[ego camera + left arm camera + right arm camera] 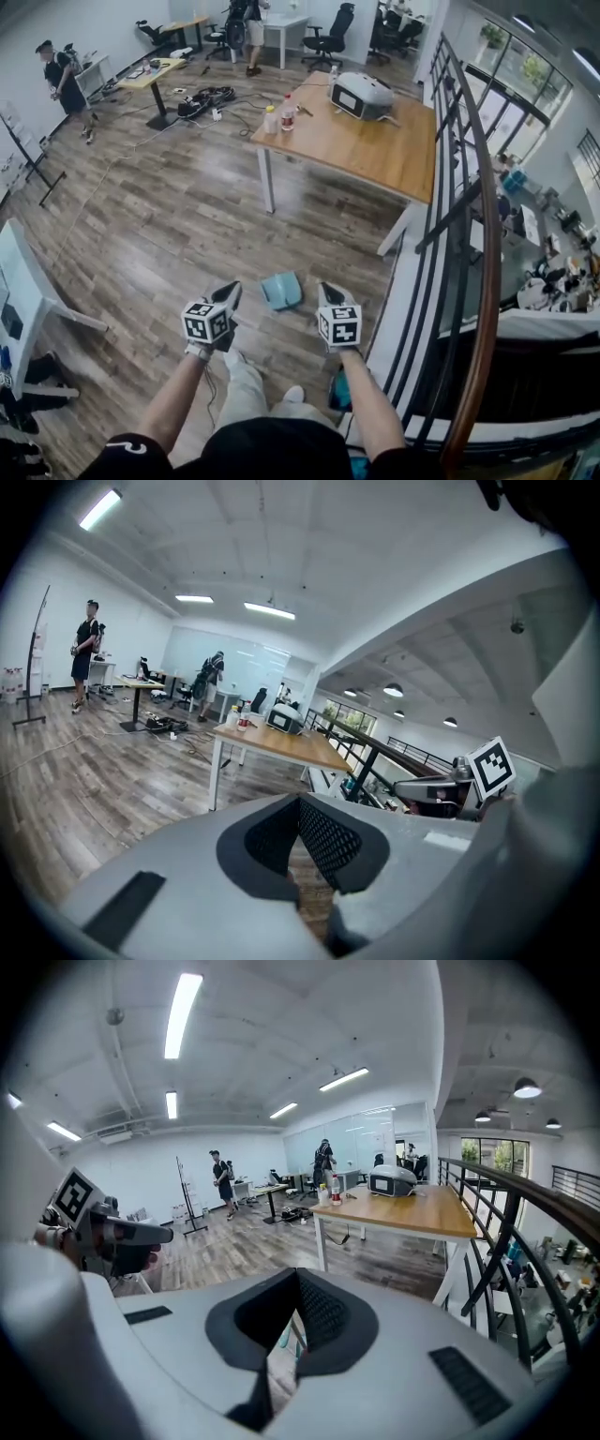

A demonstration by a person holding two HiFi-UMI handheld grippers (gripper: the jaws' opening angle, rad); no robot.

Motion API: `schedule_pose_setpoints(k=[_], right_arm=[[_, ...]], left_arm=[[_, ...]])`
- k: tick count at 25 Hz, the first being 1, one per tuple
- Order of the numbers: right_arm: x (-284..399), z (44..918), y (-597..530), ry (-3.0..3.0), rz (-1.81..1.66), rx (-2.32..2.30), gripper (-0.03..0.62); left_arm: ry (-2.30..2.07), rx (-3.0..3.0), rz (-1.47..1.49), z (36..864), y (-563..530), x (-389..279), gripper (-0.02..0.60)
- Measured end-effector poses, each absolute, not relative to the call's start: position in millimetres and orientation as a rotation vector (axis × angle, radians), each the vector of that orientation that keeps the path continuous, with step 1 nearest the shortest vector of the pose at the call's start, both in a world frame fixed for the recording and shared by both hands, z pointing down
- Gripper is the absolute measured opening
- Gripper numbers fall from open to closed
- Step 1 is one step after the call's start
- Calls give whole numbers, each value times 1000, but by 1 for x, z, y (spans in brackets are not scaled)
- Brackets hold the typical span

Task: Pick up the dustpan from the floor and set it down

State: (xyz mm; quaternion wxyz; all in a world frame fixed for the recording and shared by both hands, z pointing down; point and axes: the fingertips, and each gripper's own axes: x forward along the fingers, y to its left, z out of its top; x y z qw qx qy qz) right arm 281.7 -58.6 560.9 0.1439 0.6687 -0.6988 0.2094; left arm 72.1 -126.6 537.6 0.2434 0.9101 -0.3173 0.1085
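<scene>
The teal dustpan lies flat on the wooden floor, in the head view between my two grippers and a little beyond them. My left gripper is held up in the air to the dustpan's left, its jaws together with nothing in them. My right gripper hangs to its right, also shut and empty. In the left gripper view the left gripper points out over the room towards the table. In the right gripper view the right gripper does the same, and only a thin strip of floor shows between its jaws.
A wooden table stands ahead with a white device and bottles on it. A dark railing runs along the right. Cables lie on the far floor, and a person stands at the back left. White furniture is at the left.
</scene>
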Motion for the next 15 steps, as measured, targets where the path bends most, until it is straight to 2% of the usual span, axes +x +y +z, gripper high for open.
schedule_pose_setpoints(k=[15], right_arm=[[274, 492, -26, -2124, 458, 1937, -5]], left_arm=[[-936, 2566, 241, 485, -81, 50, -3]])
